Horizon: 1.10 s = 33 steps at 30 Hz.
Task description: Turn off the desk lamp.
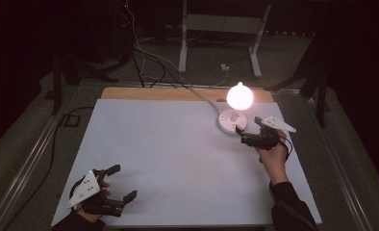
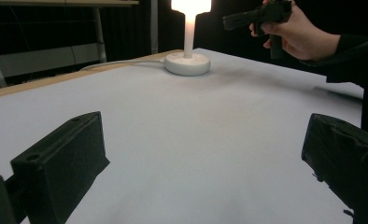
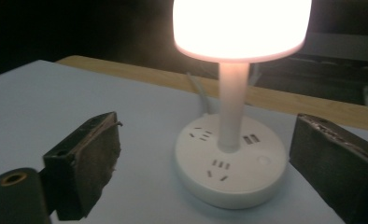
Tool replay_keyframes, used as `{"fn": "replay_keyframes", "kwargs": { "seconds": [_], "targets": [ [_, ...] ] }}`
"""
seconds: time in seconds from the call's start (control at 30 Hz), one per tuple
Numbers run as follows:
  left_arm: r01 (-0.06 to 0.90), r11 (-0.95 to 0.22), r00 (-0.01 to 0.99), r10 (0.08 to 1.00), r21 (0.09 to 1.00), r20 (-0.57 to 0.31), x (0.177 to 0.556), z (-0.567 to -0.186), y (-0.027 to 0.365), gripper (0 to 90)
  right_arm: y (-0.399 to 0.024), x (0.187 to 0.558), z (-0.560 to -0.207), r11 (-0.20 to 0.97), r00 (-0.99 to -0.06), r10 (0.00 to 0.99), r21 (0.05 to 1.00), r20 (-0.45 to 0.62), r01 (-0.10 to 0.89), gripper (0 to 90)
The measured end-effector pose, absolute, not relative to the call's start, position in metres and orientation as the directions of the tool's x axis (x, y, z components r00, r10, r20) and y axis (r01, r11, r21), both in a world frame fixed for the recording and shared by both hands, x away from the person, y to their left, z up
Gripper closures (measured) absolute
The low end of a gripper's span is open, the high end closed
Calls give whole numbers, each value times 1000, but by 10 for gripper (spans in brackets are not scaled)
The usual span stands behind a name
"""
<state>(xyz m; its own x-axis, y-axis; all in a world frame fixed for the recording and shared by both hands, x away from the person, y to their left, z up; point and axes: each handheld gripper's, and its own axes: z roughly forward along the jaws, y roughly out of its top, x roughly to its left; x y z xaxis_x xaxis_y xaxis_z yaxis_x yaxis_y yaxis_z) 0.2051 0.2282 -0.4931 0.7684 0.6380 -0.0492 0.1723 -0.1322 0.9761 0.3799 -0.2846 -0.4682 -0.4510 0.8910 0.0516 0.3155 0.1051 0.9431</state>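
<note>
Wide-apart black jaws over bare white table (image 2: 182,154) — lit lamp (image 2: 187,58), right gripper (image 2: 229,21) beyond

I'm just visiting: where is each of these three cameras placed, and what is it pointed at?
High view: above the near table edge, looking forward and down on the white table; both forearms enter, left gripper and right gripper.
Left gripper view: on the left gripper, low, looking between its open jaws across the table to the lit lamp and the right hand.
Right gripper view: on the right gripper, close to the lamp's round socket base, its black jaws apart.
Shared: every view has the lamp.
</note>
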Motion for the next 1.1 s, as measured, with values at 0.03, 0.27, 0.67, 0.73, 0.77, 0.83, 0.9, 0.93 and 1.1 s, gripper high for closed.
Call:
{"fn": "replay_keyframes", "kwargs": {
  "seconds": [0.03, 0.27, 0.67, 0.73, 0.77, 0.83, 0.9, 0.93, 1.1],
  "targets": [
    [172, -132, 768, 638, 976, -49, 205, -493, 228, 5, -286, 382, -470, 103, -446, 893, 940, 56, 324, 133],
    [175, -131, 769, 638, 976, -52, 205, -493, 228, 5, -289, 395, -478, 86, -381, 923, 931, 60, 354, 305],
    [175, -133, 769, 638, 975, -51, 206, -494, 228, 5, -289, 409, -487, 94, -313, 949, 920, 33, 381, 500],
    [177, -133, 769, 637, 975, -52, 206, -494, 228, 5, -290, 414, -490, 95, -295, 955, 915, 27, 393, 591],
    [177, -133, 769, 637, 975, -52, 206, -494, 228, 5, -290, 415, -490, 95, -288, 957, 912, 26, 398, 608],
    [177, -132, 769, 637, 975, -53, 206, -494, 228, 5, -289, 417, -491, 89, -281, 959, 912, 29, 401, 629],
    [177, -132, 770, 636, 975, -53, 206, -494, 228, 5, -289, 420, -492, 77, -265, 963, 906, 40, 417, 704],
    [177, -133, 769, 637, 975, -53, 206, -494, 228, 5, -290, 424, -494, 68, -249, 968, 901, 45, 428, 756],
    [178, -134, 769, 637, 975, -53, 206, -494, 228, 5, -287, 431, -497, 71, -236, 971, 884, 45, 462, 835]
  ]
}}
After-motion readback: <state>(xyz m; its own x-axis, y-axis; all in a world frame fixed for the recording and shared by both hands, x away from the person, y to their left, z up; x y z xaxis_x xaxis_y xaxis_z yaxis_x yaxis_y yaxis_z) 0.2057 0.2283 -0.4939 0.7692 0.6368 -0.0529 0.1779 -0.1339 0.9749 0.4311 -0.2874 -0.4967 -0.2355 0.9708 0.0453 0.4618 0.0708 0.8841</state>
